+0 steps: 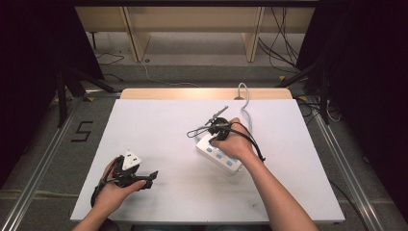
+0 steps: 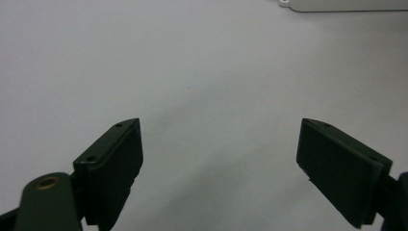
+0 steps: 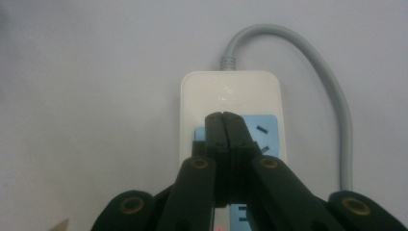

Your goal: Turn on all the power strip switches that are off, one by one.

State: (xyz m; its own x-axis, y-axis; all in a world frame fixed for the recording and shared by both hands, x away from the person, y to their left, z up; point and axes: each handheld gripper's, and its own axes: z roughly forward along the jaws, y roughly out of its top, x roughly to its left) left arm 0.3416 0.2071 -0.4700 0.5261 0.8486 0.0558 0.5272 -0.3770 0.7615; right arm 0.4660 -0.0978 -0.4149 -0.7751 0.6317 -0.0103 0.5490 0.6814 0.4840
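Note:
A white power strip (image 1: 220,155) with blue sockets (image 3: 263,135) lies right of the table's middle, and its grey cable (image 3: 333,89) runs off the far edge. My right gripper (image 3: 223,116) is shut with nothing between its jaws. Its tips press down on the strip's top face near the cable end, beside a blue socket. In the high view the right gripper (image 1: 214,129) sits under the hand above the strip. My left gripper (image 1: 148,179) rests at the near left, jaws pointing right. It stands wide open (image 2: 221,126) over bare white cover, with the strip's edge (image 2: 337,5) far off.
The white cover (image 1: 163,120) spans the table, with a wooden strip (image 1: 202,93) along the far edge. Beyond are desk legs and loose floor cables (image 1: 284,43). Metal rails (image 1: 48,149) run along both sides, and a "5" mark (image 1: 82,131) is on the floor at the left.

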